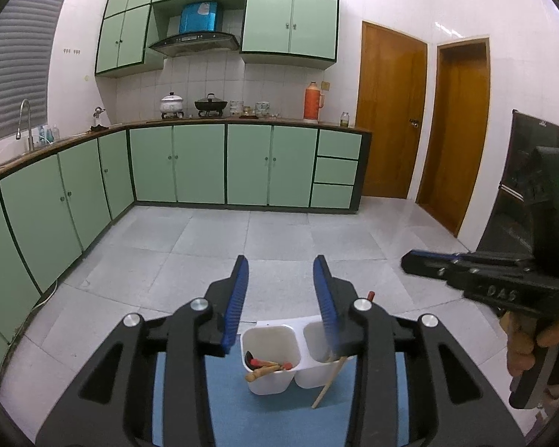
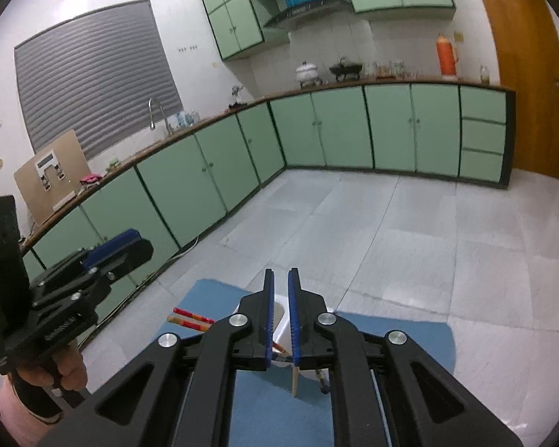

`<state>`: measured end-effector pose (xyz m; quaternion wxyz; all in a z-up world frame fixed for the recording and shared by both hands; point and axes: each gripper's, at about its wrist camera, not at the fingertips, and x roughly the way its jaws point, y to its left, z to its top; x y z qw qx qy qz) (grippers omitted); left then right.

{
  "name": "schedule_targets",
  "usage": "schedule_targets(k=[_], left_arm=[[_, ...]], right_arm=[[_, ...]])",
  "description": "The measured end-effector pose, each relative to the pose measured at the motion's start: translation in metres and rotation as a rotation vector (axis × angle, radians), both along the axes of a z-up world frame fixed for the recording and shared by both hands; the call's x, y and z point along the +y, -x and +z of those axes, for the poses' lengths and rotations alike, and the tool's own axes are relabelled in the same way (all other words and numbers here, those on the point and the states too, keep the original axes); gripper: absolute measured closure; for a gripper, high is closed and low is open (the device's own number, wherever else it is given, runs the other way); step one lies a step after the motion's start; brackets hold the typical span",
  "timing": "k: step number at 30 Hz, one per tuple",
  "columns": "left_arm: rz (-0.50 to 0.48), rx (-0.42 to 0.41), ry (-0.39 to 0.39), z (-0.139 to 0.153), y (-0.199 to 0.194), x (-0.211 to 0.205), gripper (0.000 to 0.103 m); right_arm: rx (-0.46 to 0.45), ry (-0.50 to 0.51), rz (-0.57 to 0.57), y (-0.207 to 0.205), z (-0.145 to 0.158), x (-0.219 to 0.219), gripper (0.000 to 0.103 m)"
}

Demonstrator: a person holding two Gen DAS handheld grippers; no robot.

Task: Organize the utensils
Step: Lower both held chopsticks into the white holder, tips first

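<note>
A white two-compartment utensil holder (image 1: 270, 339) stands on a blue mat (image 1: 272, 421). Its left compartment holds red-and-wood utensils (image 1: 266, 367); a wooden chopstick (image 1: 329, 383) leans out of the right compartment. My left gripper (image 1: 281, 272) is open and empty, raised above the holder. The right gripper (image 1: 466, 272) shows at the right of the left wrist view. In the right wrist view my right gripper (image 2: 281, 290) is nearly shut with nothing between its jaws, above the holder (image 2: 279, 314). Red-tipped chopsticks (image 2: 192, 318) stick out to the left, and a wooden stick (image 2: 295, 381) hangs down below.
Green kitchen cabinets (image 1: 175, 164) run along the back and left walls. A grey tiled floor (image 1: 261, 238) lies beyond the mat. Two wooden doors (image 1: 389, 111) are at the right. The left gripper (image 2: 93, 260) shows at the left of the right wrist view.
</note>
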<state>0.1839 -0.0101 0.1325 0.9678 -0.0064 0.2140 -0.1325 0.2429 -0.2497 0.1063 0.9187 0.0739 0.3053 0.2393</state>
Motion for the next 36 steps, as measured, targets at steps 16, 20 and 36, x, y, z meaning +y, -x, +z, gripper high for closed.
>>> schedule_targets(k=[16,20,36], left_arm=[[0.039,0.037,-0.022,-0.021,-0.017,0.014,0.068],[0.040,0.044,-0.026,-0.024,-0.019,0.013,0.068],[0.051,0.035,-0.019,-0.015,-0.015,0.013,0.067]], right_arm=[[0.085,0.012,0.041,-0.023,-0.036,0.015,0.094],[0.104,0.012,0.049,-0.025,-0.042,0.018,0.095],[-0.060,-0.042,0.058,0.007,0.015,0.004,0.103]])
